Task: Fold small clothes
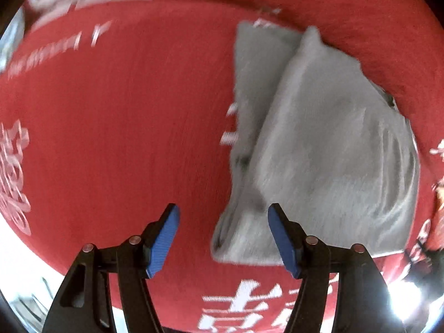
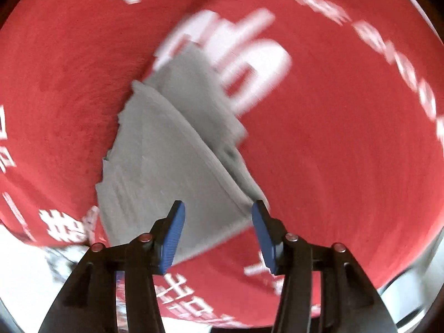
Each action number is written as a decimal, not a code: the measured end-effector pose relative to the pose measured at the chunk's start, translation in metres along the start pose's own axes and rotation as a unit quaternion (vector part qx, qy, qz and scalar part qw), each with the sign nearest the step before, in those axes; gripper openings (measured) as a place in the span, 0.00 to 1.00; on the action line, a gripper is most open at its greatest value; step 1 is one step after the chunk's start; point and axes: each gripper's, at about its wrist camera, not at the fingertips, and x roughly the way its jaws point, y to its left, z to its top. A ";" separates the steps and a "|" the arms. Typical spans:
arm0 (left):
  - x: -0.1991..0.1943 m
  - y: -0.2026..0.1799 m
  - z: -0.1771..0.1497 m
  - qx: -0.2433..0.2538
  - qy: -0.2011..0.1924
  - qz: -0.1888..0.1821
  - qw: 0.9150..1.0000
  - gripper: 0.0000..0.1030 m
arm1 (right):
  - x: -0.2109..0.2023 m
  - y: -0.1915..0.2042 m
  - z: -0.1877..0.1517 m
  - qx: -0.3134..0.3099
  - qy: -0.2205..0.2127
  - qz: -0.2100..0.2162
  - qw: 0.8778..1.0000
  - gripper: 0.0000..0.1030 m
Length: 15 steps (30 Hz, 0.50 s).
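Observation:
A small grey garment [image 1: 319, 149] lies folded on a red cloth with white lettering [image 1: 125, 127], one layer lapped over another along a diagonal edge. My left gripper [image 1: 223, 213] hangs above its near left corner, open, blue pads apart with nothing pressed between them. In the right wrist view the same grey garment [image 2: 166, 161] lies as a folded wedge. My right gripper [image 2: 219, 208] is open above its near edge, and the cloth shows between the blue pads [image 2: 173, 236] untouched. Both views are blurred by motion.
The red cloth [image 2: 347, 138] covers nearly the whole surface in both views. A bright pale floor or edge [image 2: 25, 272] shows at the lower left of the right wrist view, and a bright glare [image 1: 402, 299] at the lower right of the left wrist view.

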 end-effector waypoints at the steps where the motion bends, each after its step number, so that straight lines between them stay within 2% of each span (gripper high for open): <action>1: 0.001 0.002 -0.004 -0.010 0.004 -0.006 1.000 0.65 | 0.002 -0.009 -0.002 0.018 0.002 0.009 1.000 0.53; 4: 0.004 0.004 -0.010 -0.011 -0.005 -0.003 1.000 0.65 | 0.020 -0.023 -0.005 0.070 -0.004 0.042 0.997 0.52; 5: 0.004 0.000 -0.011 -0.003 -0.013 0.007 1.000 0.65 | 0.026 -0.023 -0.002 0.076 -0.004 0.040 0.996 0.47; 6: 0.002 -0.004 -0.011 0.005 -0.018 0.015 1.000 0.61 | 0.028 -0.020 0.001 0.070 -0.003 0.029 0.997 0.14; 7: -0.001 -0.012 -0.013 0.013 -0.025 0.021 0.999 0.43 | 0.029 -0.015 0.004 0.057 0.001 0.017 0.998 0.11; 9: 0.001 -0.029 -0.021 0.035 -0.024 0.018 0.999 0.32 | 0.020 0.003 0.010 0.008 -0.001 -0.014 1.000 0.11; 11: 0.002 -0.037 -0.023 0.054 -0.031 0.030 0.998 0.32 | 0.015 0.018 0.014 -0.038 -0.001 -0.047 0.998 0.11; 15: 0.008 -0.044 -0.041 0.070 -0.038 0.038 0.996 0.33 | 0.026 0.007 0.011 -0.057 0.008 -0.086 0.995 0.11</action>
